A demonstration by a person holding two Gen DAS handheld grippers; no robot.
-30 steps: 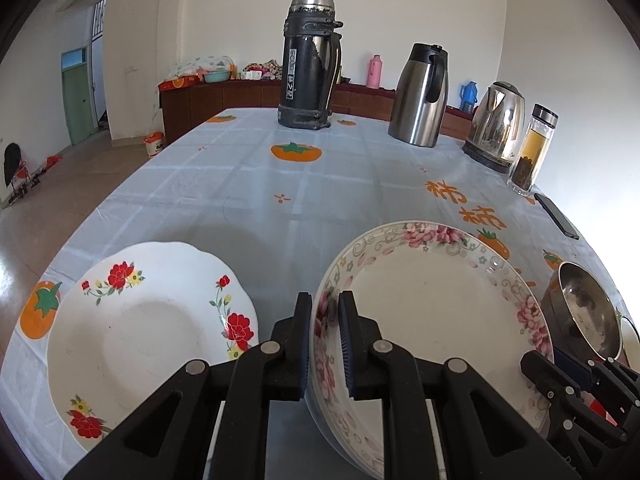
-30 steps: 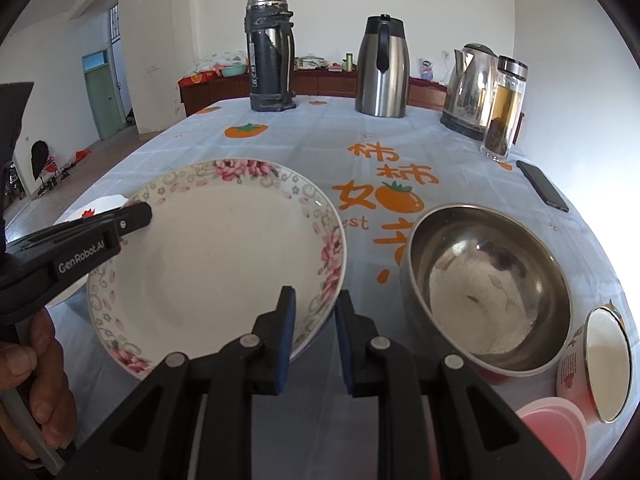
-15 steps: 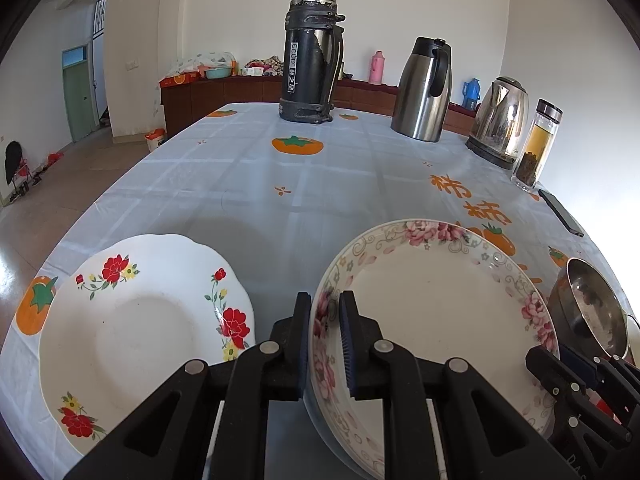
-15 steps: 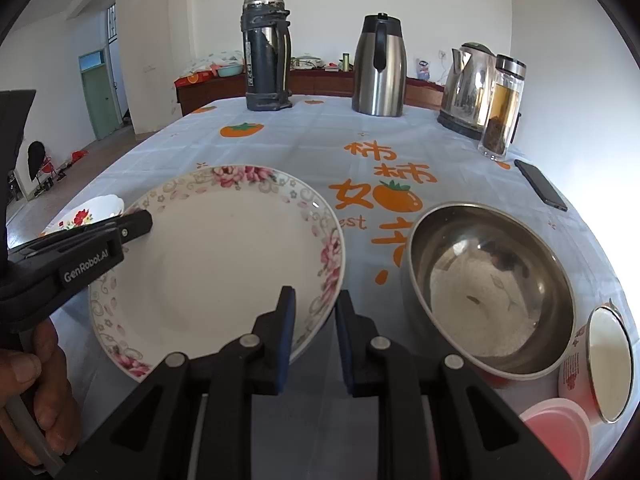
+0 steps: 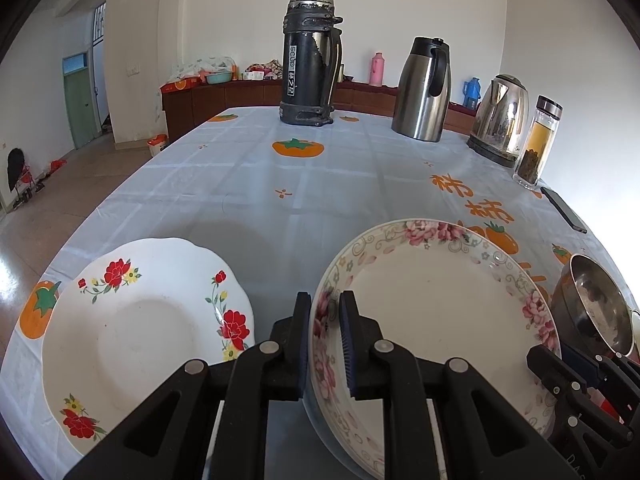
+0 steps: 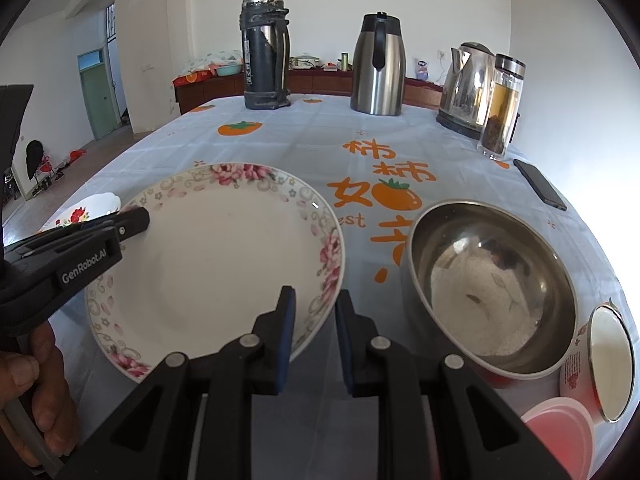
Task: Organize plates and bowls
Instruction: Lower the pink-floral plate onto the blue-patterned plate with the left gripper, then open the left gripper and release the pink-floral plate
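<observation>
Claws first. The left claw [image 5: 325,320] is clenched on the near-left rim of the pink-flowered plate [image 5: 436,304], one blue pad inside the rim and one outside. The right claw [image 6: 314,320] grips the same plate at its near-right rim; from the right wrist view the rim passes between the two fingers, the left pad lying over the plate, though whether the right pad presses the underside is not fully clear. A hand [image 6: 28,392] shows at the lower left edge of that view, holding the left tool's handle.

The pink-flowered plate lies between both claws, its near edge seemingly raised off the surface [image 5: 320,184], which is covered with a pale cloth printed with orange fruit. Just left of it rests a white scalloped plate with red flowers [image 5: 136,328], flat on the cloth and apart from the held plate. Just right of the held plate stands a steel bowl [image 6: 492,280], empty apart from reflections. At the near right corner sit a small cup with red lettering [image 6: 600,360] and a pink lid or tub [image 6: 560,428], close against the bowl.

Further off, along the right side, a dark phone [image 6: 540,188] lies flat. Beyond it stand a glass tea bottle [image 6: 502,108] and a steel kettle [image 6: 466,88], side by side. At the far end of the surface stand a steel jug [image 6: 378,66] and a tall black flask [image 6: 264,52], well apart. A low dark cabinet [image 5: 224,100] runs along the back wall.
</observation>
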